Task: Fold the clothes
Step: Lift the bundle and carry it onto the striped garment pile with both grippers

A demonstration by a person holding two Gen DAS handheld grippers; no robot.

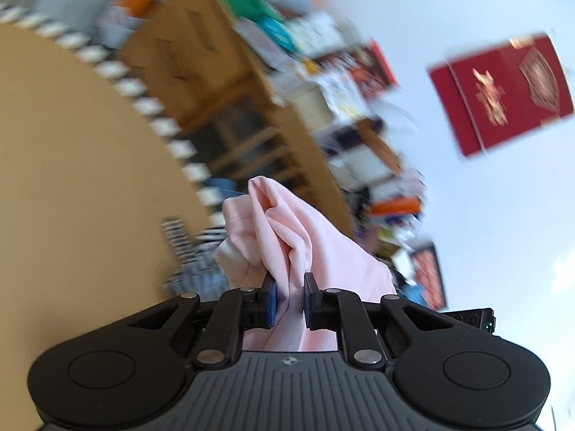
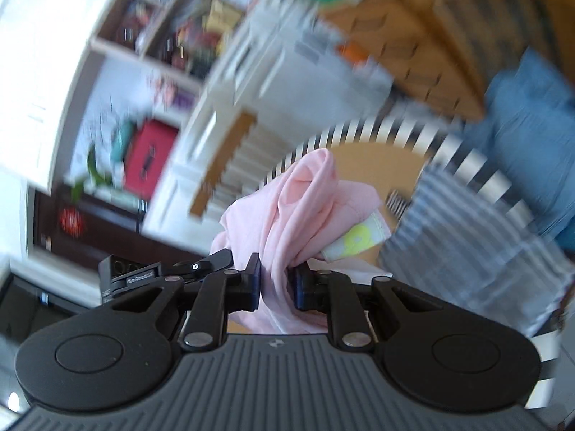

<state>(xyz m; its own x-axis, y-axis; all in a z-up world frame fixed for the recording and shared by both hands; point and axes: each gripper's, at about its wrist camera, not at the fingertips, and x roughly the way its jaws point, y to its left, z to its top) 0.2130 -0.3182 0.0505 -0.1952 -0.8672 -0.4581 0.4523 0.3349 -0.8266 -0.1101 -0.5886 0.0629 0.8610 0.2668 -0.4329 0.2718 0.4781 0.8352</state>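
Right wrist alone shows blue cloth (image 2: pixel 532 136) beyond pink garment (image 2: pixel 298 208).

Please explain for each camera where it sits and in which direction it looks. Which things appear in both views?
Left wrist: sits on the left gripper, looks forward along its fingers at the pink garment, the round table and wooden shelves.
Right wrist: sits on the right gripper, looks at the pink garment, the striped cloth and a blue cushion.
Shared: both grippers are shut on the pink garment; both views show the table and striped cloth.
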